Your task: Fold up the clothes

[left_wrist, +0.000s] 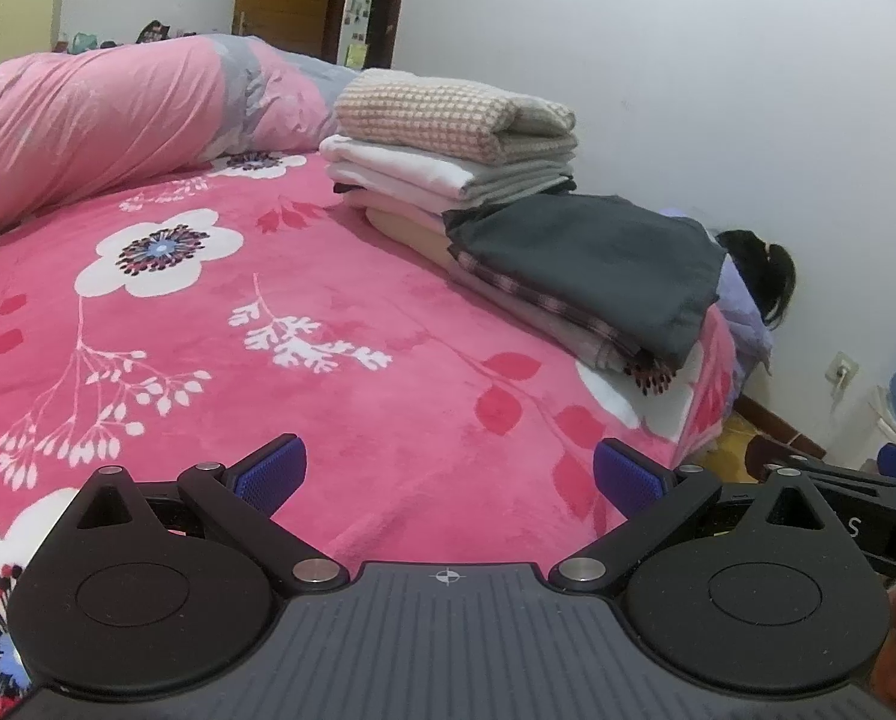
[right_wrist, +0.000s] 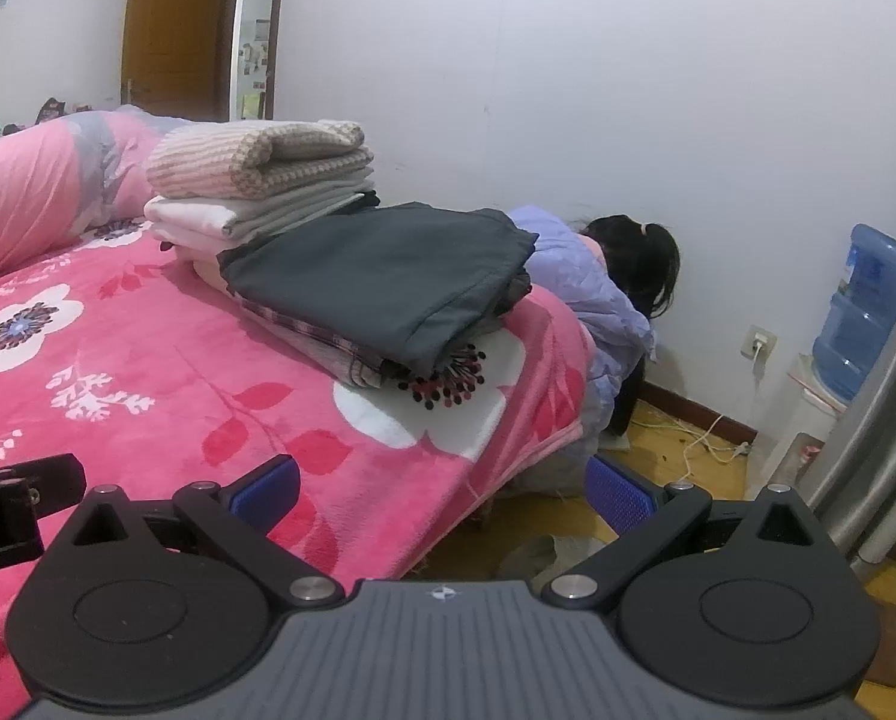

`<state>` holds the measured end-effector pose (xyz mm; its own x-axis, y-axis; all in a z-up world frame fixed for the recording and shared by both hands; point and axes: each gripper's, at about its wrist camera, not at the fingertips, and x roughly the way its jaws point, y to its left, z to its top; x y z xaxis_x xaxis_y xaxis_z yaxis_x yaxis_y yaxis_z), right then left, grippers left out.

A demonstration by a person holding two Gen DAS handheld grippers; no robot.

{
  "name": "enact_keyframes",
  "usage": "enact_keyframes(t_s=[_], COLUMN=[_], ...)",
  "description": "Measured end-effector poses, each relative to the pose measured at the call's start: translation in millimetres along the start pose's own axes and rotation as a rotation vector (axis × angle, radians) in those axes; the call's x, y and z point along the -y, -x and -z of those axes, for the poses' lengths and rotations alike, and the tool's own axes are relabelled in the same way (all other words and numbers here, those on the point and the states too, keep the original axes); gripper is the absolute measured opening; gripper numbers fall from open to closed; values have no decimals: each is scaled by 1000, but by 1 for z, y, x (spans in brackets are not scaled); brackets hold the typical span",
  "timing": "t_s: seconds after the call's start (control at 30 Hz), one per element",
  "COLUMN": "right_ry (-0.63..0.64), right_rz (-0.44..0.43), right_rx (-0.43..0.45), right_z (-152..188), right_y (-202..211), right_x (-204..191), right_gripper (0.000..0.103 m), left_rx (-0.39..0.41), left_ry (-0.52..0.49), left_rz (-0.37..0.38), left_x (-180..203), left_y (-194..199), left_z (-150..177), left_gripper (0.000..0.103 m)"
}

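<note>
both grippers (left_wrist: 449, 476) (right_wrist: 441, 489) spread wide and empty, folded clothes stack (left_wrist: 580, 252) ahead on bed (left_wrist: 327, 324)

Your left gripper (left_wrist: 448, 474) hangs over the pink floral blanket (left_wrist: 339, 372) with its blue pads (left_wrist: 270, 474) spread wide and nothing between them. Ahead and to the right of its fingers lies the dark grey folded garment (left_wrist: 592, 276) (topmost of its pile), with the taller stack of folded clothes (left_wrist: 448, 144) just behind.
</note>
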<state>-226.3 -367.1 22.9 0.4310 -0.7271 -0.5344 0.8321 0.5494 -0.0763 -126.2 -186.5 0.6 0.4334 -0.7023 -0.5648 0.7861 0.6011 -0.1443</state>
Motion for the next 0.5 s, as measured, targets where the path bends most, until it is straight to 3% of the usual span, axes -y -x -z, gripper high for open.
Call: enact_keyframes(t_s=[0.5], right_ry=[-10], right_rz=[24], right_rx=[0], right_z=[-1], right_y=[-2], right_x=[9], right_gripper=[103], left_rx=[-10], left_ry=[-29], left_rz=[28], left_x=[21], left_y=[-6], left_z=[-1], left_gripper=[103])
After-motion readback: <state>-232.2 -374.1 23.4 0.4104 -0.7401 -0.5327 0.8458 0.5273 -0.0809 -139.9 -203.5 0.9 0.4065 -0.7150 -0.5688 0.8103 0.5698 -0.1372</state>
